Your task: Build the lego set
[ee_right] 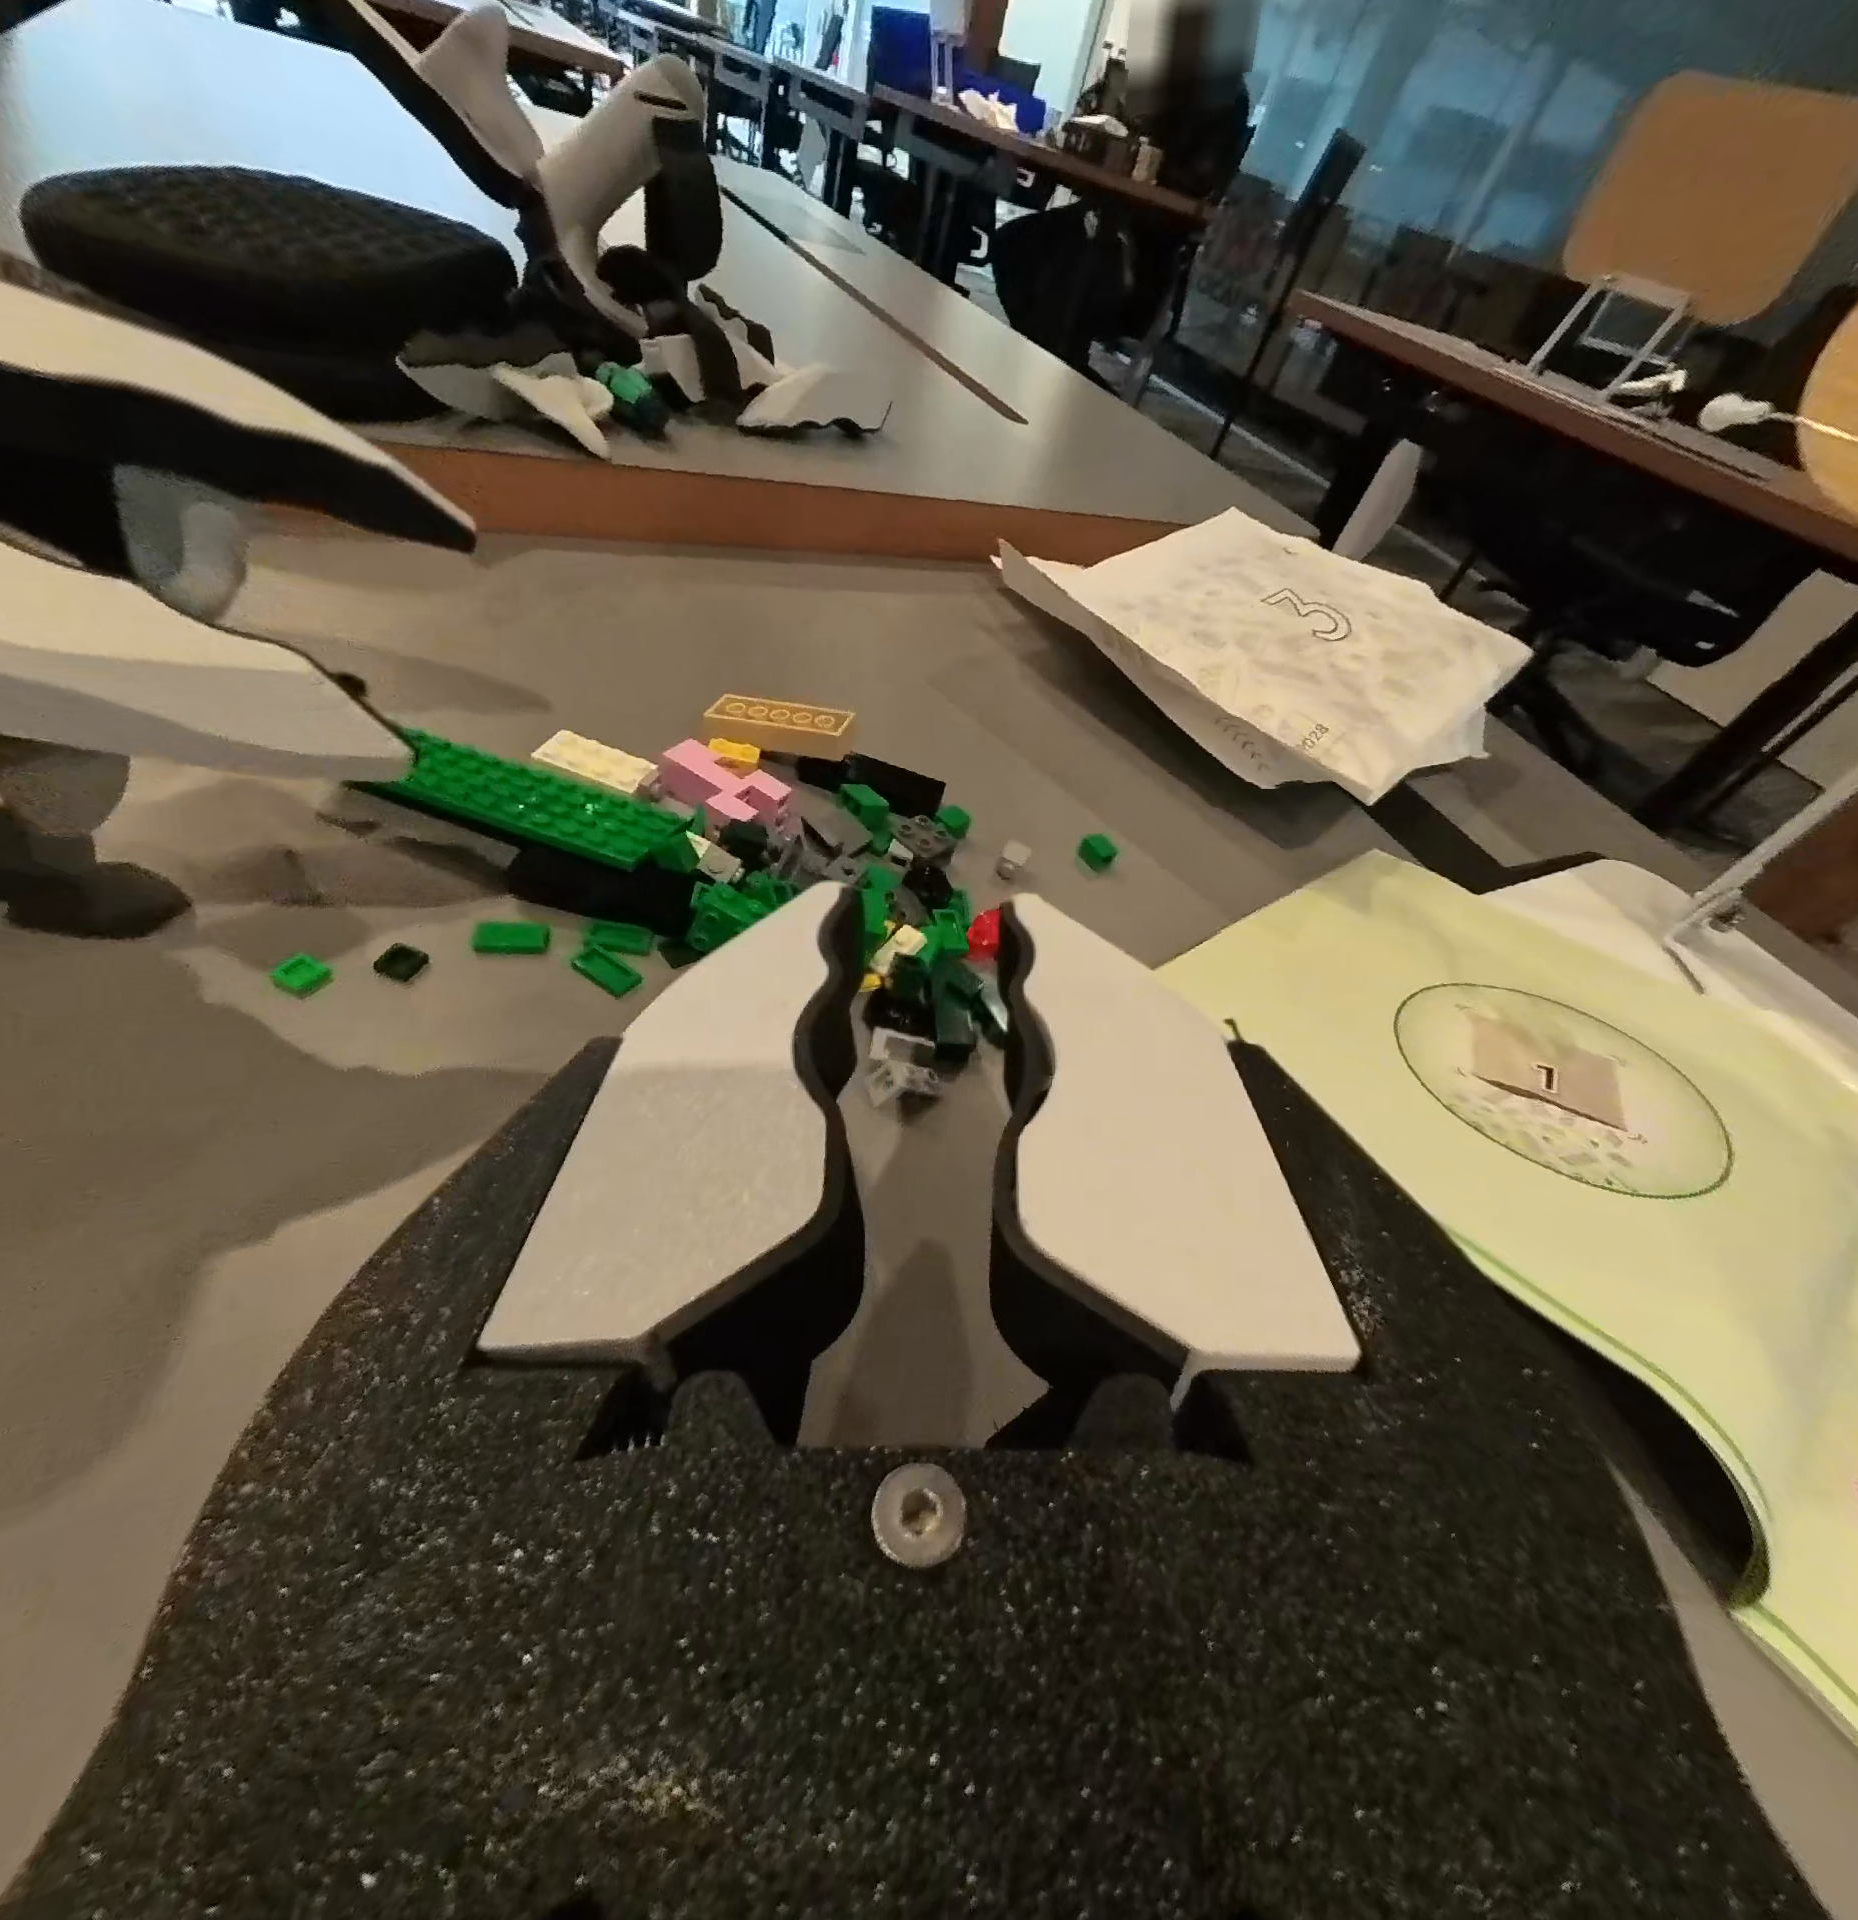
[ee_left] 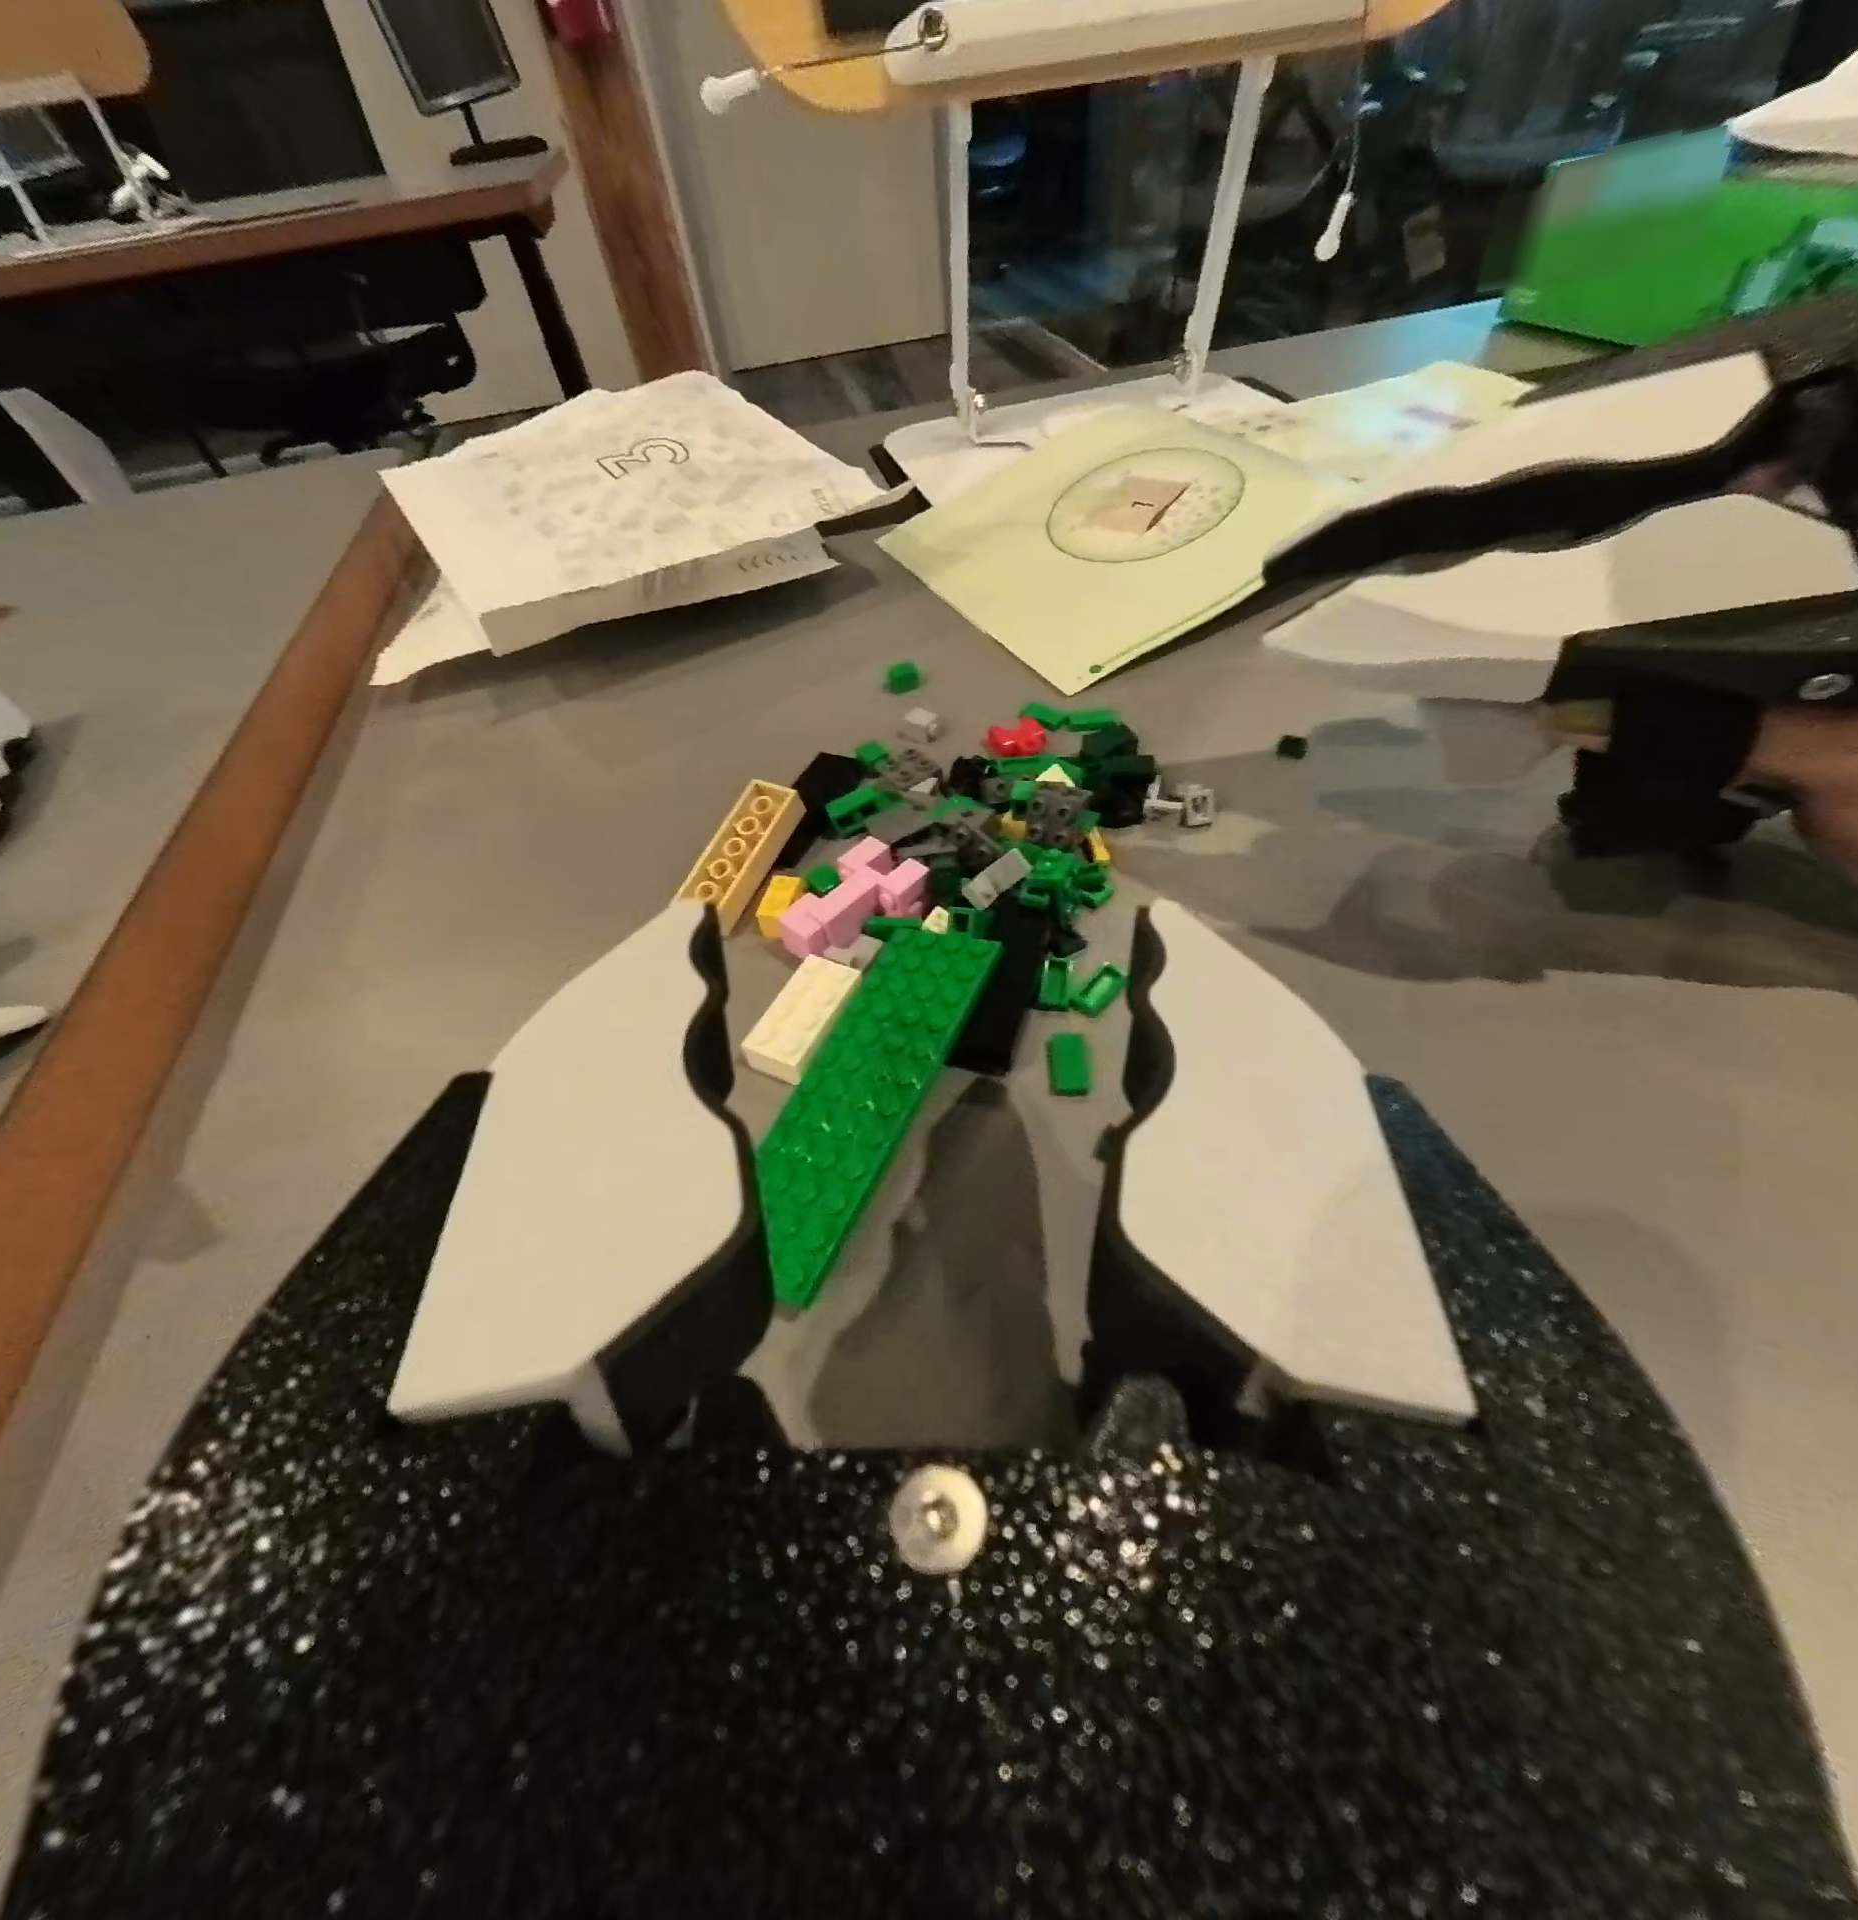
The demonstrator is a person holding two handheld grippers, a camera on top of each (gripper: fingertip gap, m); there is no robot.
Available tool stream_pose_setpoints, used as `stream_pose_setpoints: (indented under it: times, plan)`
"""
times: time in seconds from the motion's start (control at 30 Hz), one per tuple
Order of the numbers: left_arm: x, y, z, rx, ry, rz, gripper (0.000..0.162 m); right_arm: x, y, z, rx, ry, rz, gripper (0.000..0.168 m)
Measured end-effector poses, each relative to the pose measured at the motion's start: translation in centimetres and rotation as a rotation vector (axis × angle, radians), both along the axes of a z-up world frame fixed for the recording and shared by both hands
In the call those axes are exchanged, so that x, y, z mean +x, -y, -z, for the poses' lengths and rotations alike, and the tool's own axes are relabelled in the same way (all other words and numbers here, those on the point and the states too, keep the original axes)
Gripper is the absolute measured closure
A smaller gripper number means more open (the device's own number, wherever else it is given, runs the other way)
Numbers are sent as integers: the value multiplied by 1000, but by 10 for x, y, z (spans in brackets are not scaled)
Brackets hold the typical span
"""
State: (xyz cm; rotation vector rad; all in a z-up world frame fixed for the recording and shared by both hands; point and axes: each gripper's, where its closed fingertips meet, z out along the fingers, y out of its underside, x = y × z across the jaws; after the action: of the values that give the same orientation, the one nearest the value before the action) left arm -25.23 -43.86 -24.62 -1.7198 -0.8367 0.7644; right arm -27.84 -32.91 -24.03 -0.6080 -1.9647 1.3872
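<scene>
A pile of loose lego bricks point(ee_left: 966, 831) lies near the middle of a grey table point(ee_left: 489, 1039), whose brown wooden edge point(ee_left: 177, 862) runs along the left in the left wrist view. The left gripper point(ee_left: 930, 925) hangs low over the near end of the pile, fingers spread wide with nothing clasped. Between them lies a long green plate point(ee_left: 863, 1101), its near end tilted up off the table and lying against the inner face of the left finger point(ee_left: 592, 1174); whether that finger presses it cannot be told. A cream brick point(ee_left: 800, 1013) lies just beside the plate, a pink piece point(ee_left: 852, 894) and a tan brick point(ee_left: 743, 857) farther along the pile's left margin.

In the right wrist view the right gripper point(ee_right: 930, 920) points into the pile from the opposite side, fingers parted by a narrow gap and holding nothing; small green, grey and black pieces point(ee_right: 925, 1018) show between them. A few flat green tiles point(ee_right: 509, 940) lie scattered apart from the heap.

Beyond the pile, a white paper bag point(ee_left: 624, 509) and a pale green instruction booklet point(ee_left: 1101, 540) border the working area; bare tabletop separates both from the bricks. A white stand point(ee_left: 966, 416) rises behind the booklet. A green box point(ee_left: 1683, 249) sits at the far right.
</scene>
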Motion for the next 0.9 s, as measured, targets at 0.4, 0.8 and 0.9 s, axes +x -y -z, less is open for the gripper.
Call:
stream_pose_setpoints:
  times: [0.4, 0.8, 0.9]
  plan:
    - [4, -2, -10, 131, 10, 44, 92, -3, -6, -2, -44, 7, 36, 146]
    - [4, 0, -6, 143, 37, 33, 94, -6, -11, -3, -58, 12, 67, 146]
    - [3, 1, -6, 150, 39, 24, 95, -3, -8, -2, -37, 4, 50, 146]
